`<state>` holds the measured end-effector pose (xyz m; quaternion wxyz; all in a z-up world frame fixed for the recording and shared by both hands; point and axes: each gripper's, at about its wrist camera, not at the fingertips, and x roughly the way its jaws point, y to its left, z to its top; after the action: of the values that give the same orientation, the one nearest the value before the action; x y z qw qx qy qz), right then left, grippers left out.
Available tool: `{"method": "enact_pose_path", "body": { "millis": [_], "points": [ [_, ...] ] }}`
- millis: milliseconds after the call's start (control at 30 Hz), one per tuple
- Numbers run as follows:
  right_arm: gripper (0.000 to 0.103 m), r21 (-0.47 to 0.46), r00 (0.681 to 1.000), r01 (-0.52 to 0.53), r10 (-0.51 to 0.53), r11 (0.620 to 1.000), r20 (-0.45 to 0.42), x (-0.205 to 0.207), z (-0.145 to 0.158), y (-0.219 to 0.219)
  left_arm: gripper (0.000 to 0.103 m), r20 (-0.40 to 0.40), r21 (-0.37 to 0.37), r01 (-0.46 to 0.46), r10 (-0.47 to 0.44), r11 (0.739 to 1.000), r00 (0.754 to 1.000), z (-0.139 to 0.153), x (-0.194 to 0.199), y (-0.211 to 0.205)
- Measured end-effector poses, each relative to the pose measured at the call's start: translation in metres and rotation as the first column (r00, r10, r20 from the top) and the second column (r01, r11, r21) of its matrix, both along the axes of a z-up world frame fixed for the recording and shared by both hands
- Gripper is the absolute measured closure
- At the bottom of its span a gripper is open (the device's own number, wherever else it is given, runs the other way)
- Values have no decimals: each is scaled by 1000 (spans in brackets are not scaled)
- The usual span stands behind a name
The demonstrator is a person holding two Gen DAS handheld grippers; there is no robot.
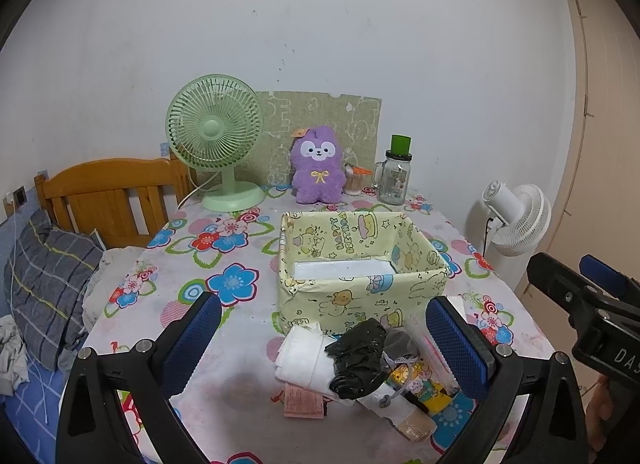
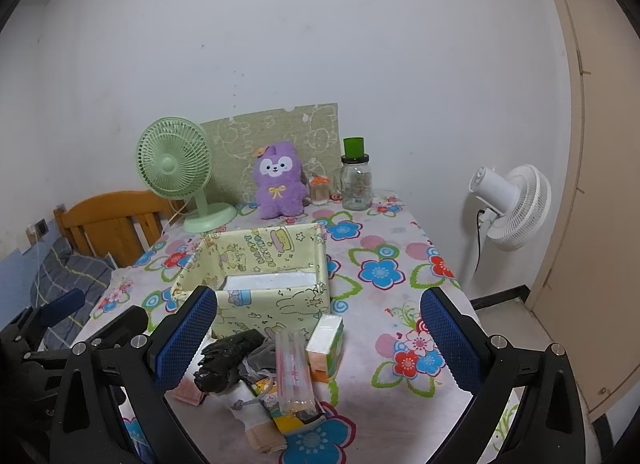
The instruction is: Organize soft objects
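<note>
Both grippers are held wide apart and empty: the left gripper [image 1: 324,348] frames the pile of soft objects [image 1: 356,368], the right gripper [image 2: 320,340] likewise. Between the left's fingers the black bundle [image 1: 358,360] is seen lying just ahead, nearest, long axis slanted. Beyond it, touching, the yellow box [image 1: 360,260] stands open.

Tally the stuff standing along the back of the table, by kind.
Fans: 1, green desk fan
Plush toys: 1, purple plush
Glass jars: 1, green-capped jar
Cotton swab tubs: 1, orange-lidded tub
Total: 4
</note>
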<state>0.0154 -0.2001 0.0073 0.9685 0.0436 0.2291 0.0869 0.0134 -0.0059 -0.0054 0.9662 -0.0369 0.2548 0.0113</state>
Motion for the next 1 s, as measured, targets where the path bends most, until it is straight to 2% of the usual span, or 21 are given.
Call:
{"method": "enact_pose_path", "body": {
  "millis": [533,1000],
  "points": [
    [0,-4,1000,-2,2,1000,-27,13,-8,1,1,-15,5,13,-13,1000,1000,-6,10,-4],
    [1,-5,998,-12,12,1000,-55,26,-20,7,6,-61,1,26,-25,1000,998,-23,25,-7]
  ]
}}
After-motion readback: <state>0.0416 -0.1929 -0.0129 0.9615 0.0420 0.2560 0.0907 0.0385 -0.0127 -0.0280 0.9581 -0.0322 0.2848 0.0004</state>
